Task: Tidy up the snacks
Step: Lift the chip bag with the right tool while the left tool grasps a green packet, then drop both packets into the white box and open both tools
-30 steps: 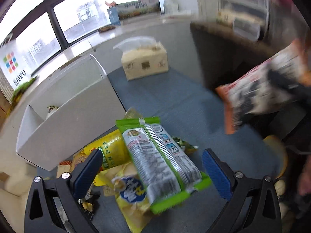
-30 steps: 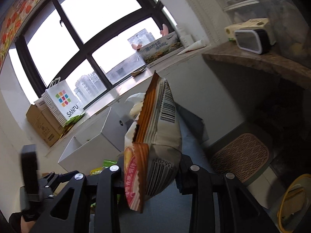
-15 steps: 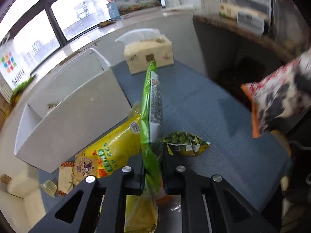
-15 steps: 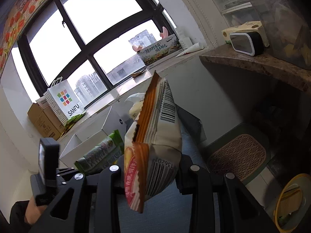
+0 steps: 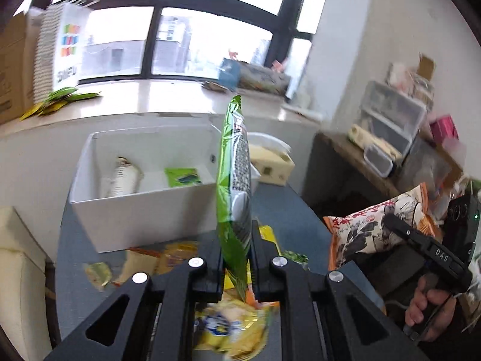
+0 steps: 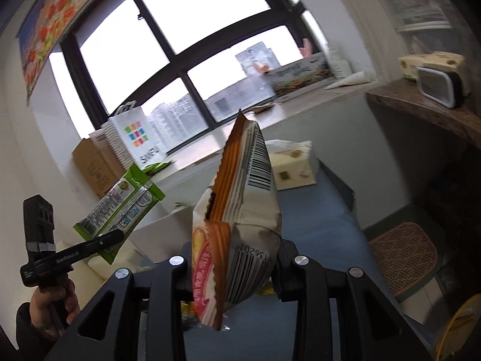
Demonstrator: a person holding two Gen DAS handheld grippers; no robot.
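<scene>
My left gripper (image 5: 236,266) is shut on a green snack packet (image 5: 236,186) and holds it upright in the air, in front of the open white box (image 5: 150,201). The packet also shows in the right wrist view (image 6: 120,207). My right gripper (image 6: 233,258) is shut on an orange-and-white snack bag (image 6: 243,225), held up over the blue table; the bag also shows at the right of the left wrist view (image 5: 369,228). The box holds a white cup-like pack (image 5: 121,177) and a small green packet (image 5: 183,177).
Several loose yellow and orange snack packets (image 5: 168,255) lie on the blue table (image 5: 288,210) below my left gripper. A tissue box (image 6: 293,165) stands at the table's far end. A windowsill with a white paper bag (image 6: 138,138) runs behind.
My left gripper closed on the green packet, lifted it and swung up toward the white box, whose inside now shows. The right gripper keeps holding its bag aloft.
</scene>
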